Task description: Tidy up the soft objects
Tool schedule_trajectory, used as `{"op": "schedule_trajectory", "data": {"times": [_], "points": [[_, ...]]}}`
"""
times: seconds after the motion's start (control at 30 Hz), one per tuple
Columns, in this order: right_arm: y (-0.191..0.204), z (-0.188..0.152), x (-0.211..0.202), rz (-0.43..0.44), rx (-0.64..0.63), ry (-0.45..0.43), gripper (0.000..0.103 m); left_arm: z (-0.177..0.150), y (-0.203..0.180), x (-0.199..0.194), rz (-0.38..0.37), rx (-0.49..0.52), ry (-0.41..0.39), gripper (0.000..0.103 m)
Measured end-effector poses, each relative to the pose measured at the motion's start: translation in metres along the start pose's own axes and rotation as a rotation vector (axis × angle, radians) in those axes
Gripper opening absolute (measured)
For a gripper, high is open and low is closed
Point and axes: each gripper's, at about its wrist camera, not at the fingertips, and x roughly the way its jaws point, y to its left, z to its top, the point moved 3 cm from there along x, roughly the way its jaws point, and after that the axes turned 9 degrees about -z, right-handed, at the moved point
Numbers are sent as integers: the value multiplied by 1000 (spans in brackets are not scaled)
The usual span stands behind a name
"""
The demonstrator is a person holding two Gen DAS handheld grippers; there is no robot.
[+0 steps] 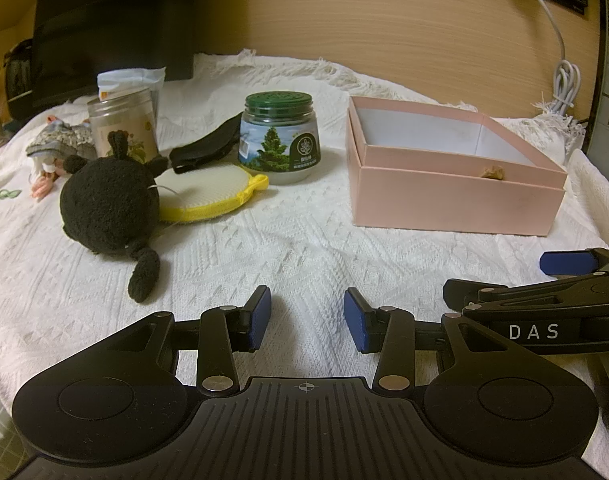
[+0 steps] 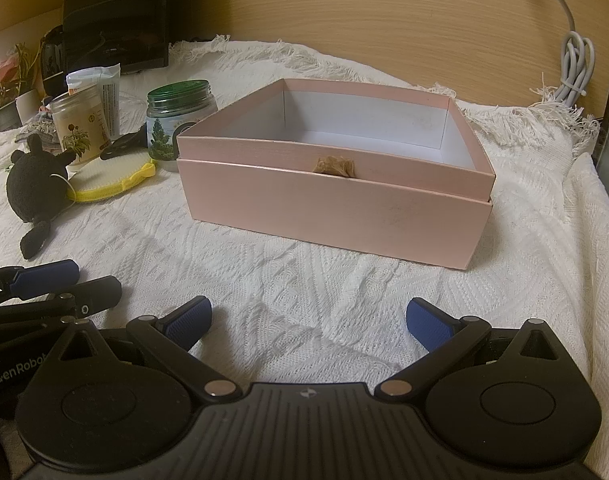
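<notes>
Both tools, left [image 1: 307, 326] and right [image 2: 308, 322], gape unladen; only the left view shows the doll [image 1: 58, 148] (half hidden).

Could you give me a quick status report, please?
Left hand-held gripper open, right hand-held gripper open, both empty. Black plush on the cloth, pink box open. Nothing in the way.

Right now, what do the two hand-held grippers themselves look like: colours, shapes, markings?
Both match: the left hand-held gripper and right hand-held gripper have matte black ribbed bodies with round side discs, silver pivot pins, black linkage arms and blue textured finger pads. White lettering reads "DAS" on the right one, "GenRobot" on the left. No cables or sleeves show.
</notes>
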Motion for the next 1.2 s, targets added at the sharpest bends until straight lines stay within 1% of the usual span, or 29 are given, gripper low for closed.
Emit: {"op": "schedule_trajectory", "data": {"times": [0.17, 0.23, 0.3, 0.37, 0.43, 0.47, 0.5, 0.53, 0.57, 0.6, 0.63, 0.67, 0.73, 0.77, 0.83, 0.93, 1.0, 1.1, 1.17, 1.2], "points": [[0, -1, 0, 3, 2, 0, 103, 0, 2, -1, -3, -1, 6, 46], [-2, -2, 1, 19, -2, 10, 103, 2, 2, 0, -7, 7, 17, 46], [-4, 3, 3, 40, -17, 60, 103, 6, 3, 1, -16, 14, 43, 46], [-5, 7, 5, 41, -41, 124, 103, 10, 6, 2, -36, 21, 81, 46], [-2, 9, 2, 49, -74, 183, 103, 16, 11, 1, -74, 21, 131, 40], [-2, 10, 2, 54, -83, 207, 103, 19, 16, 0, -97, 2, 153, 33], [-2, 10, 3, 58, -95, 218, 103, 21, 22, -1, -138, -16, 180, 26], [-2, 10, 4, 62, -104, 228, 103, 25, 30, -3, -191, -35, 207, 26], [-3, 9, 3, 65, -109, 237, 103, 29, 37, -7, -225, -51, 211, 26], [-3, 9, 4, 65, -114, 244, 103, 34, 49, -16, -238, -74, 186, 27], [-3, 10, 4, 66, -116, 248, 103, 40, 62, -25, -224, -90, 160, 27], [-2, 10, 5, 66, -117, 253, 103, 45, 74, -33, -200, -105, 134, 27], [-1, 12, 7, 61, -116, 267, 103, 59, 111, -49, -138, -149, 73, 27], [1, 13, 7, 57, -115, 271, 103, 65, 129, -54, -106, -162, 55, 27], [10, 20, 5, 54, -109, 244, 99, 80, 175, -59, -18, -176, 27, 27], [39, 41, -4, 70, -129, 161, 99, 99, 250, -62, 81, -202, -14, 27], [66, 59, -8, 75, -153, 111, 99, 109, 299, -57, 121, -238, -2, 27], [103, 80, -12, 117, -189, 64, 99, 117, 375, -43, 142, -348, 34, 27], [127, 94, -12, 120, -230, 42, 99, 121, 415, -30, 149, -367, 45, 27], [137, 99, -10, 116, -246, 37, 99, 124, 435, -20, 131, -359, 68, 27]]}}
